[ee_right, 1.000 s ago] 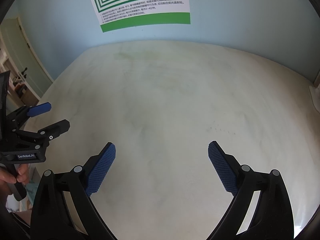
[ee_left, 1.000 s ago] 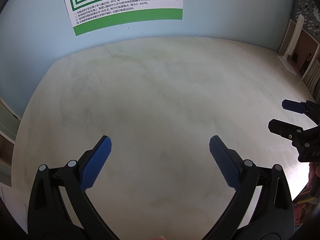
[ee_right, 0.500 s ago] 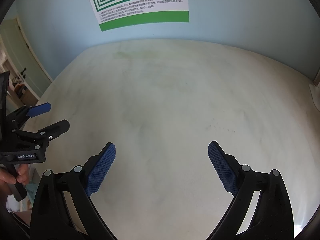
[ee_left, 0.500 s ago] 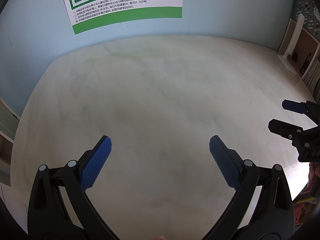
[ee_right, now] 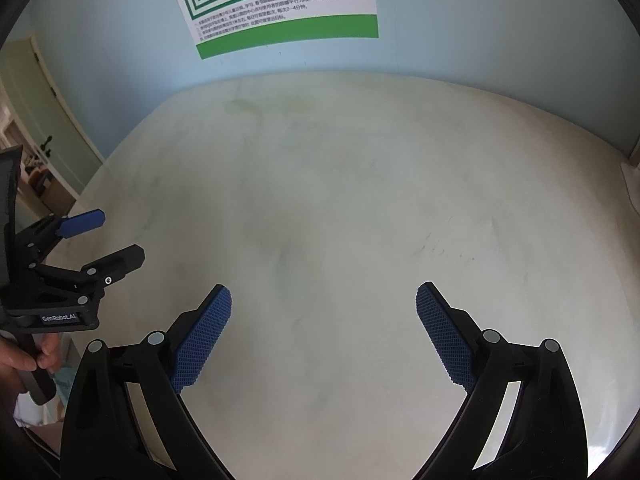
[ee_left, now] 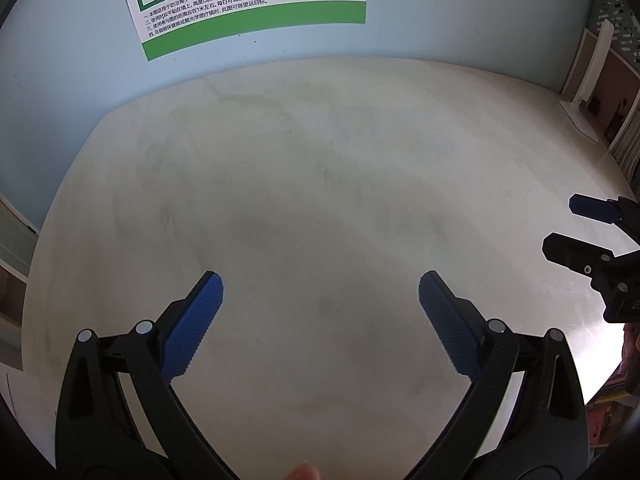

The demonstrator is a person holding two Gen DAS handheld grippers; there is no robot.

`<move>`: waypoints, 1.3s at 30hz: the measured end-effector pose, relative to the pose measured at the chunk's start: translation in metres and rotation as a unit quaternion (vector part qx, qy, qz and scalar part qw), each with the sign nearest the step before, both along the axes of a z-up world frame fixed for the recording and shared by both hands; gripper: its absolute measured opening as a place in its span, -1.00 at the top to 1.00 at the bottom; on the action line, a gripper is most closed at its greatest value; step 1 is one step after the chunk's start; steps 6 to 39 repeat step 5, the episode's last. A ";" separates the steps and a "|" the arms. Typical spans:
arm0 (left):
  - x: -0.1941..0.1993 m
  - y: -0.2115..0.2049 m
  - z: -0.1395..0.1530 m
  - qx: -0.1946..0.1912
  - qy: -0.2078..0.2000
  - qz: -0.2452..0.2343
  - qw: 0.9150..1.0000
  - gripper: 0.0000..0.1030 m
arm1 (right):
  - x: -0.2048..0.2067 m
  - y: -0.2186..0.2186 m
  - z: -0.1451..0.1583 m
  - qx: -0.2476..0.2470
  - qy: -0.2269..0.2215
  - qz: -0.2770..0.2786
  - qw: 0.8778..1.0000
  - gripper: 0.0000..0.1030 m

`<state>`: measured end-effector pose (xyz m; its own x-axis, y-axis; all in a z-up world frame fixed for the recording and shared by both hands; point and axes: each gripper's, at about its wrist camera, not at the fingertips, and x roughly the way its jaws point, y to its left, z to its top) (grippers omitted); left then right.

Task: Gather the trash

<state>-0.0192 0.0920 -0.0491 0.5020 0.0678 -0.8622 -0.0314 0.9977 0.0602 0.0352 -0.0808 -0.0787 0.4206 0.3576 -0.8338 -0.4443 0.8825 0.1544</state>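
Two pairs of black tongs with blue ridged pads hung over a pale cream, faintly stained table [ee_left: 320, 168], and both stood wide apart with nothing between their pads. The left tongs [ee_left: 320, 308] filled the foreground of the left wrist view; the right tongs [ee_right: 323, 312] did the same in the right wrist view. No piece of trash could be made out on the part of the table that either camera covered, so its place relative to the tongs could not be told.

A white poster with nested green squares and lines of black printed text [ee_left: 256, 0] was fixed to the light blue wall [ee_left: 460, 20] behind the table. In the left wrist view the right tongs [ee_left: 560, 224] reached in from the right edge, spread apart, and a row of upright books and boards [ee_left: 616, 120] stood at the table's far right corner beside a grey perforated panel [ee_left: 616, 20]. The right wrist view showed instead the left tongs [ee_right: 116, 240] at the left edge, also spread, with a hand [ee_right: 24, 356] wrapped round their handle and a pale green door [ee_right: 44, 120] beyond.

Compared with one second earlier, the left wrist camera sat a little closer to the wall, with the poster and the table's far edge lower in its view. The right wrist view had barely changed. Both pairs of tongs had kept the same spread.
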 end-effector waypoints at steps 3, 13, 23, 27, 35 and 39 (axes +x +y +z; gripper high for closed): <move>0.001 -0.001 -0.001 -0.004 0.001 -0.007 1.000 -0.87 | 0.001 0.001 -0.001 -0.001 0.003 -0.001 1.000 -0.80; 0.002 -0.003 -0.002 -0.001 0.002 -0.010 1.000 -0.87 | 0.002 0.001 -0.002 -0.001 0.004 -0.002 1.000 -0.80; 0.002 -0.003 -0.002 -0.001 0.002 -0.010 1.000 -0.87 | 0.002 0.001 -0.002 -0.001 0.004 -0.002 1.000 -0.80; 0.002 -0.003 -0.002 -0.001 0.002 -0.010 1.000 -0.87 | 0.002 0.001 -0.002 -0.001 0.004 -0.002 1.000 -0.80; 0.002 -0.003 -0.002 -0.001 0.002 -0.010 1.000 -0.87 | 0.002 0.001 -0.002 -0.001 0.004 -0.002 1.000 -0.80; 0.002 -0.003 -0.002 -0.001 0.002 -0.010 1.000 -0.87 | 0.002 0.001 -0.002 -0.001 0.004 -0.002 1.000 -0.80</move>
